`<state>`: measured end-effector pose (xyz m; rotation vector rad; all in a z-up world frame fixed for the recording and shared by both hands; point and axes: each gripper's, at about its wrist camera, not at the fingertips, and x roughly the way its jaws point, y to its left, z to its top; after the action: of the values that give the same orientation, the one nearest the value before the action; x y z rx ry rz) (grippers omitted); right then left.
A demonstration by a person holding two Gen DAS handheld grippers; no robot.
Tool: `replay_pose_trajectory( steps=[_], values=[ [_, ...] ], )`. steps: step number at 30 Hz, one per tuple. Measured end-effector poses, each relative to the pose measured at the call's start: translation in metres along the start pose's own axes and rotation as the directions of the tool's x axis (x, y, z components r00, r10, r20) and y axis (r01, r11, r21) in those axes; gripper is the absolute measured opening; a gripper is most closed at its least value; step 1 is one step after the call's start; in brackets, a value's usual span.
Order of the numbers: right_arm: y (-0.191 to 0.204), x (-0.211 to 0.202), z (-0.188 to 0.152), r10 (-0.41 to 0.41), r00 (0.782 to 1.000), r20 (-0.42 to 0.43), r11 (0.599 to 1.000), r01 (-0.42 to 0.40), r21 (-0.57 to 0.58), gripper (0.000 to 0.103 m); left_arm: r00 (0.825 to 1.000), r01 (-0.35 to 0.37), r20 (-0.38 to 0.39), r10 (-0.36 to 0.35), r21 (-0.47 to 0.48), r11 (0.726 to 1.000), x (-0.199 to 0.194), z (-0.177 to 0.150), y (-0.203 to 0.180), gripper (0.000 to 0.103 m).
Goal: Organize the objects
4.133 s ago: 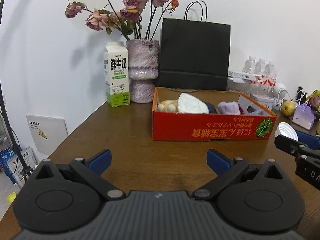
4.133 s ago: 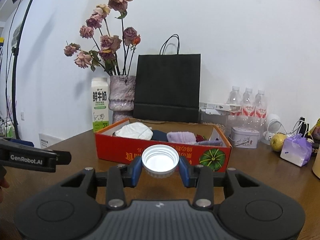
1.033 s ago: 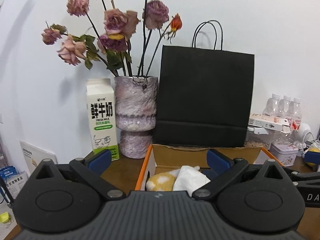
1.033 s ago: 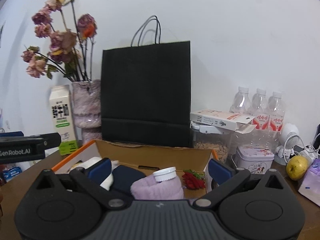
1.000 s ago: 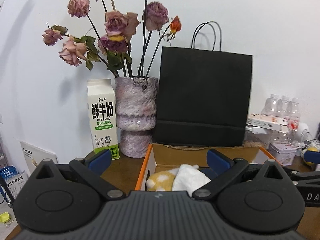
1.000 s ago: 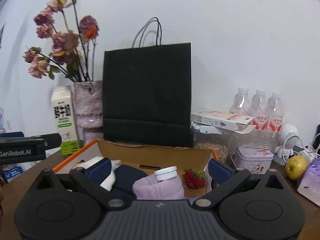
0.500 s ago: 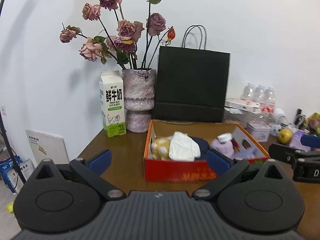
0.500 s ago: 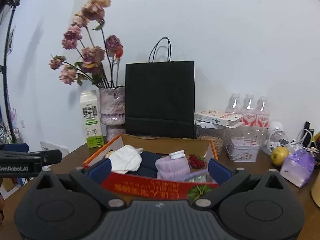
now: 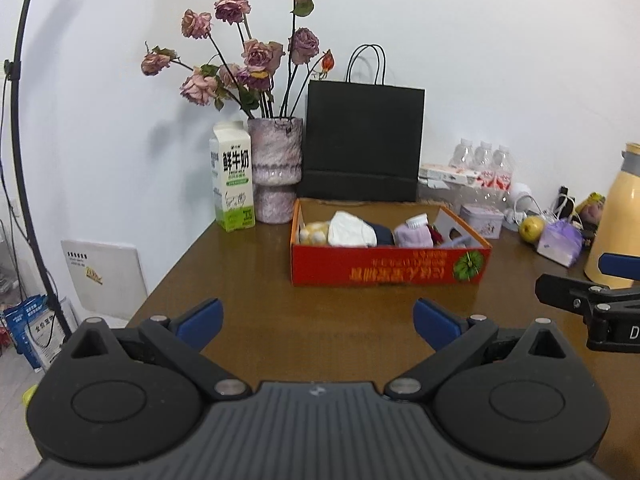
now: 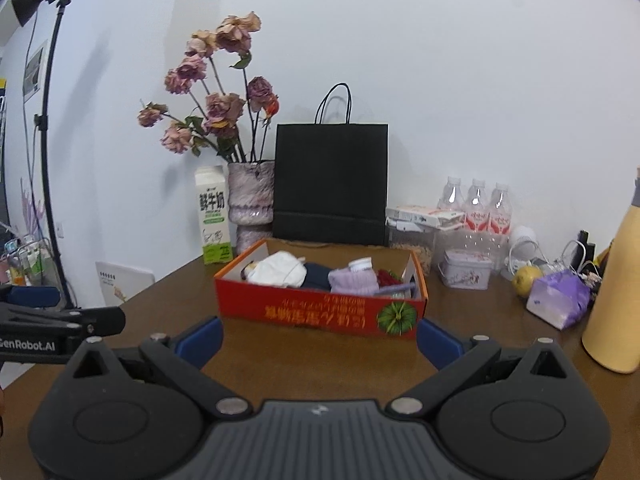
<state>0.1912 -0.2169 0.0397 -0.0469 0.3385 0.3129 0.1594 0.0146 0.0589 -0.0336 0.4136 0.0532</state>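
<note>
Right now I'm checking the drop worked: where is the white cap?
In both views the white cap lies inside the red box, on the purple cloth, right of the white cloth.

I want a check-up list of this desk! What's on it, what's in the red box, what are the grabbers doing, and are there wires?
Surface: brown wooden table, bare in front of the box.
Job's things: red box holds a white cloth, a purple sock and a white cap resting on the sock.
Clutter: milk carton, vase of dried roses, black paper bag, water bottles, tin, yellow jug.
Grippers: left hand-held gripper open, empty; right hand-held gripper open, empty.
Cables: white cords at the back right.
Surroundings: white wall, light stand.
</note>
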Motion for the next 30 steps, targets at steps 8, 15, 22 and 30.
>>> replay_pose_trajectory(
  steps=[8, 15, 22, 30],
  values=[
    [0.007, -0.035, -0.032, 0.0, 1.0, -0.031, 1.0, 0.0, 0.021, 0.103, 0.999, 0.007, -0.039, -0.007, 0.012, 1.0, -0.028, -0.035, 0.0, 0.103],
    [0.008, -0.055, -0.043, -0.009, 1.0, -0.029, 0.999, 0.01, 0.034, 0.103, 0.999, 0.011, -0.032, -0.011, 0.014, 1.0, -0.047, -0.043, -0.001, 0.103],
    [0.008, -0.063, -0.045, -0.008, 1.0, -0.022, 0.999, 0.009, 0.04, 0.103, 1.0, 0.009, -0.026, -0.009, 0.015, 1.0, -0.056, -0.044, -0.003, 0.103],
    [0.009, -0.066, -0.046, -0.008, 1.0, -0.024, 0.999, 0.009, 0.04, 0.103, 0.999, 0.012, -0.032, -0.012, 0.015, 1.0, -0.059, -0.045, -0.003, 0.103]
  ],
)
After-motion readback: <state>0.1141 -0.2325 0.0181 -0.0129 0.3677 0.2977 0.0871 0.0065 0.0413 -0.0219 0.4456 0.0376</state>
